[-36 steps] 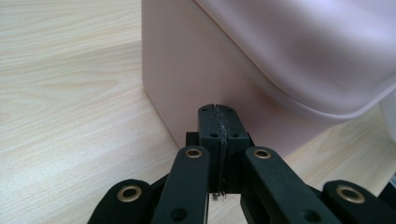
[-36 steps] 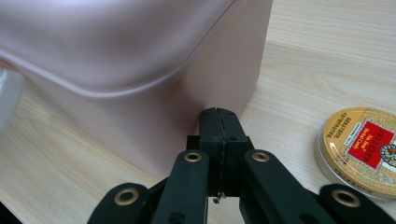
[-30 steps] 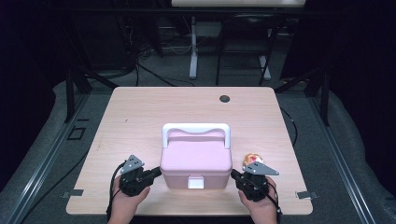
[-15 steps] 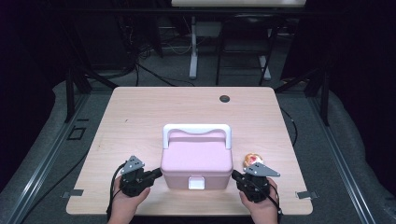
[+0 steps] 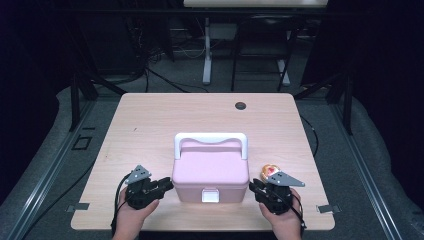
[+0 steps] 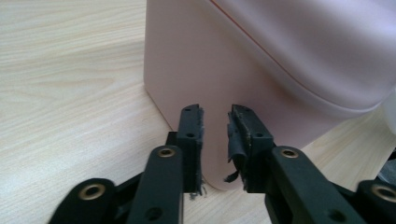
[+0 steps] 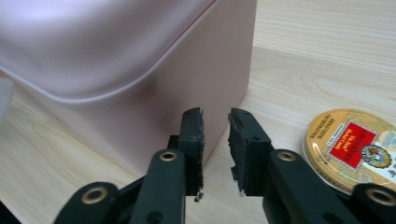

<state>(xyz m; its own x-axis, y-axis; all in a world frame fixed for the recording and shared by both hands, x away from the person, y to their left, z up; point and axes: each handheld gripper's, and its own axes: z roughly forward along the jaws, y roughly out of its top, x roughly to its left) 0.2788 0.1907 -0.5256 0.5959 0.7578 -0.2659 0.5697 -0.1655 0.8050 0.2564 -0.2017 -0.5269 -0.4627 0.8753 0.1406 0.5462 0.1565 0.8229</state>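
A pink lidded box with a white handle and a white front latch stands near the table's front edge. My left gripper sits at the box's front left corner, and my right gripper at its front right corner. In the left gripper view the jaws point at a corner of the box. They have just been opening, with a narrow gap and nothing between the pads. My right gripper has likewise just been opening and is empty, facing the box. A round gold tin lies to its right.
The tin rests on the wooden table just beyond my right hand. A dark round grommet sits near the far edge. Bare tabletop lies to the left and behind the box. Dark floor, cables and desk legs surround the table.
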